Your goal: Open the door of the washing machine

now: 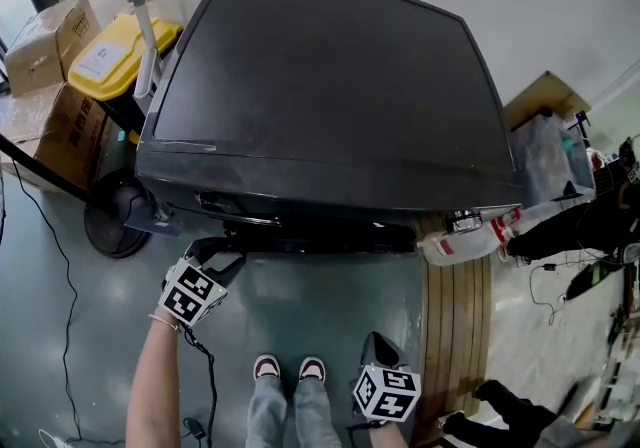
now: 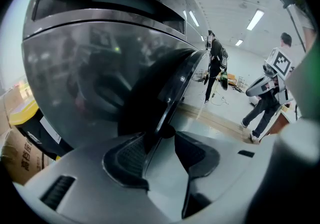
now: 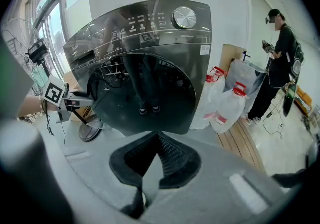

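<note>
Machine count: you face one washing machine [image 1: 320, 76], dark, with its top below you and your shoes [image 1: 290, 368] just in front of it.
Door count: one door [image 3: 145, 93], round and glossy, on the machine's front under the control panel; it is not swung out.
Dial count: one knob [image 3: 184, 17] at the panel's right end.
Bottle count: two jugs [image 3: 227, 110], clear plastic with red caps, on the floor just beside the machine's right side.
Box count: two cardboard boxes [image 1: 45, 41] to the machine's left, near a yellow lid [image 1: 115, 54].
Fan count: one fan [image 3: 17, 38], also to the left.
People nearby: one bystander [image 3: 282, 53], standing well apart on the right.
Tongs count: two.
Left tongs: your left gripper [image 2: 160, 140] sits at the door's left rim. Its jaws stand wide, the rim runs between them and fills the gap at the tips, and the pads appear to press on it.
Right tongs: your right gripper [image 3: 157, 140] has its jaw tips together with nothing between them. It hangs well apart from the door, near your right shoe.
</note>
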Demonstrator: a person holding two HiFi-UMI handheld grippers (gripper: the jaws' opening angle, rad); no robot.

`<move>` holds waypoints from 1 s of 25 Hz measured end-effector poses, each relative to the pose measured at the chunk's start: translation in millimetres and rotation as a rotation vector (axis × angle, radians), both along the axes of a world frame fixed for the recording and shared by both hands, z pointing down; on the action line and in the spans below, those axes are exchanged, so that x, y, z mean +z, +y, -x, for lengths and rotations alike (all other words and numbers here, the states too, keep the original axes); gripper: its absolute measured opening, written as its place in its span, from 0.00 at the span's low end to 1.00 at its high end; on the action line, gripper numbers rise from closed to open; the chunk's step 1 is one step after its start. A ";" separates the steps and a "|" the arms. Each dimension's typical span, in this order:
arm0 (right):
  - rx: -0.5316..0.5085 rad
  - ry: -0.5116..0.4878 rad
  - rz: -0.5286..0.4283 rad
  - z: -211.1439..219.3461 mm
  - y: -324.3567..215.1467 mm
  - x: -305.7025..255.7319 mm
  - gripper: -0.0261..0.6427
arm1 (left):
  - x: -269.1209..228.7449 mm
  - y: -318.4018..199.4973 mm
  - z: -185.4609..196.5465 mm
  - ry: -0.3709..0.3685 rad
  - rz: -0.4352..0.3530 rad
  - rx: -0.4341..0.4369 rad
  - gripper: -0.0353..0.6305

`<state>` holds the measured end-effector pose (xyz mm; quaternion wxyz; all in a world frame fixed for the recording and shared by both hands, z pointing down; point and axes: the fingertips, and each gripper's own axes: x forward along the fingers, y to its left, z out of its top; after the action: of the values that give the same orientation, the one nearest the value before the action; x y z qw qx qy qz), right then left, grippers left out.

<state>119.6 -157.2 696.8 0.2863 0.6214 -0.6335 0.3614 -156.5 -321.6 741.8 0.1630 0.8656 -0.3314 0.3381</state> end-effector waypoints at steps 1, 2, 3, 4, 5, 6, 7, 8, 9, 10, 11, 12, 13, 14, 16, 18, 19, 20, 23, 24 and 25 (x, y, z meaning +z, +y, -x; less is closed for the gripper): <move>0.000 0.000 -0.001 0.1 0.6 -0.2 0.05 | -0.1 -0.3 -0.1 -0.001 0.000 0.000 0.32; 0.000 0.001 -0.002 0.0 1.4 -0.3 0.05 | 0.1 -0.1 -0.1 -0.003 0.001 -0.002 0.32; 0.001 0.001 -0.002 -0.1 2.4 -0.4 0.05 | 0.6 0.2 0.0 -0.005 0.003 -0.004 0.32; 0.002 0.000 -0.003 -0.4 3.3 -0.4 0.05 | 1.0 0.8 0.1 -0.007 0.005 -0.006 0.32; 0.003 0.000 -0.003 -1.0 4.1 -0.7 0.05 | 1.1 1.9 -0.3 -0.008 0.008 -0.006 0.32; 0.005 0.000 -0.004 -1.7 4.9 -1.2 0.05 | 1.1 4.5 -0.9 -0.008 0.014 -0.002 0.32; 0.006 0.000 -0.005 -2.5 5.5 -1.7 0.05 | 1.3 8.8 -1.6 -0.007 0.021 0.006 0.31; 0.006 0.000 -0.007 -3.4 6.0 -2.1 0.05 | 2.0 14.8 -2.5 -0.005 0.026 0.015 0.31; 0.007 0.001 -0.008 -4.4 6.4 -2.3 0.05 | 3.1 21.8 -3.7 -0.003 0.027 0.025 0.30; 0.008 0.002 -0.010 -5.6 6.9 -2.4 0.05 | 4.4 29.0 -5.0 0.000 0.024 0.032 0.29; 0.010 0.003 -0.012 -6.7 7.5 -2.7 0.05 | 5.7 35.7 -6.1 0.004 0.019 0.035 0.29; 0.012 0.003 -0.014 -7.4 8.1 -3.4 0.05 | 6.4 41.2 -7.0 0.009 0.012 0.032 0.29; 0.014 0.003 -0.017 -7.6 8.4 -4.5 0.05 | 6.0 45.5 -7.8 0.017 0.005 0.026 0.29; 0.014 0.004 -0.021 -7.5 8.5 -5.9 0.05 | 5.1 49.0 -8.7 0.024 0.002 0.021 0.29; 0.013 0.007 -0.028 -7.0 8.9 -8.5 0.05 | 4.8 55.2 -9.0 0.029 0.006 0.016 0.29; 0.014 0.008 -0.031 -7.1 11.2 -10.6 0.05 | 5.7 60.9 -8.8 0.020 0.016 0.012 0.29; 0.016 0.008 -0.032 -7.3 12.9 -11.6 0.05 | 6.4 63.4 -9.0 0.016 0.019 0.008 0.29; 0.019 0.008 -0.033 -7.4 14.9 -12.6 0.05 | 7.2 65.5 -9.6 0.017 0.018 0.003 0.29; 0.025 0.008 -0.033 -6.3 22.4 -15.8 0.05 | 7.5 72.2 -12.1 0.034 0.006 -0.016 0.29; 0.028 0.007 -0.033 -5.6 25.0 -16.8 0.05 | 7.9 75.1 -12.2 0.037 0.009 -0.022 0.29; 0.031 0.007 -0.033 -5.1 27.3 -18.0 0.05 | 8.4 77.8 -12.1 0.038 0.014 -0.026 0.29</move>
<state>124.7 -130.0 678.8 0.2726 0.6371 -0.6285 0.3532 -144.3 -243.7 750.2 0.1796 0.8663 -0.3374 0.3217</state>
